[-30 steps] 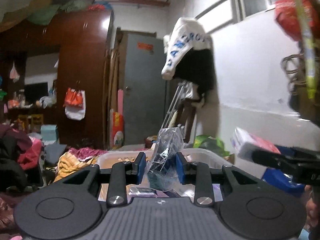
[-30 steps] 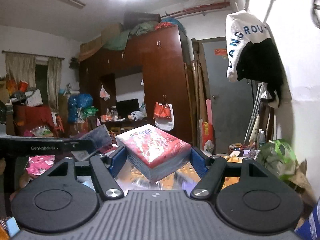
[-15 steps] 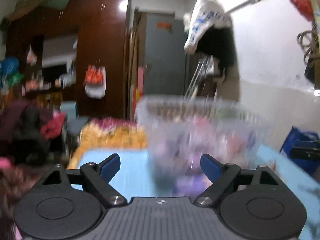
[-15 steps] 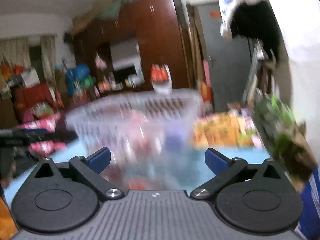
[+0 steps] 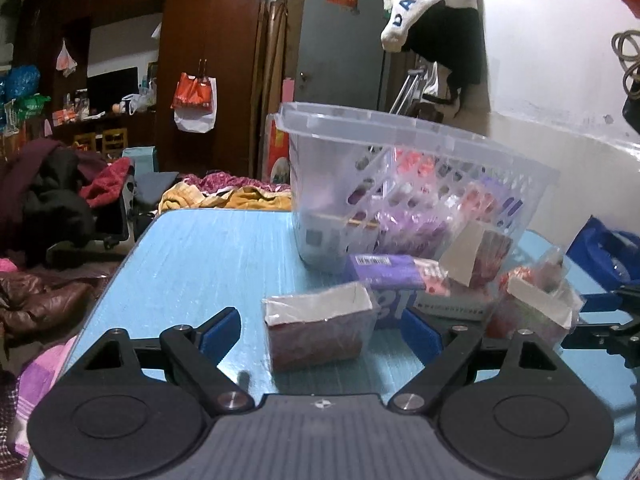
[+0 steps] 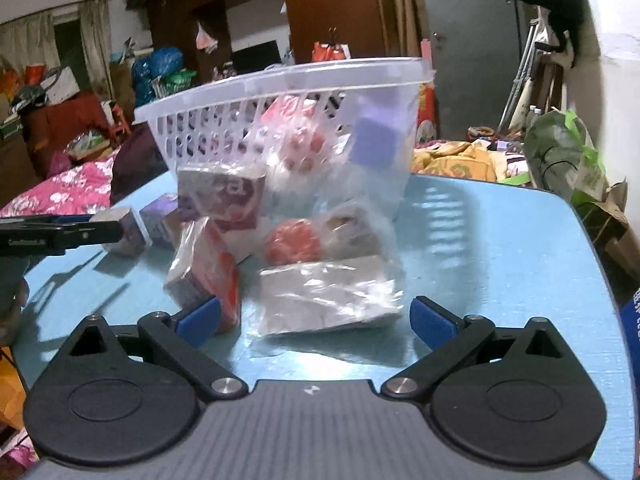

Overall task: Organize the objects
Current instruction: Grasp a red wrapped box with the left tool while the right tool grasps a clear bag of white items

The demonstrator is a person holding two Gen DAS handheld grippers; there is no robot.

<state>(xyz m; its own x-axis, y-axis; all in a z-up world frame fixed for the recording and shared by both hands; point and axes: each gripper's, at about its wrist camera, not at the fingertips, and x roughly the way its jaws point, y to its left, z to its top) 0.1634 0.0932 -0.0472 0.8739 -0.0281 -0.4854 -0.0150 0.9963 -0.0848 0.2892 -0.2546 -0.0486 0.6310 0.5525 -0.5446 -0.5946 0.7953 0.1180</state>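
The left gripper stood with jaws spread wide, pointing toward twelve o'clock and tilted downward; the right gripper likewise gaped wide, gripping nothing.

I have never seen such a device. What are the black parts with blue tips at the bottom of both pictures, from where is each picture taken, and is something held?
Each picture comes from a camera on a hand-held gripper, looking forward along its two fingers. The blue tips are the finger pads. One view shows the left gripper, the other the right gripper. Both are open and hold nothing. On the blue table stands a clear basket with packets inside; more packets lie before it. A red packet lies between the left pads, a clear-wrapped packet between the right ones, both ungripped.
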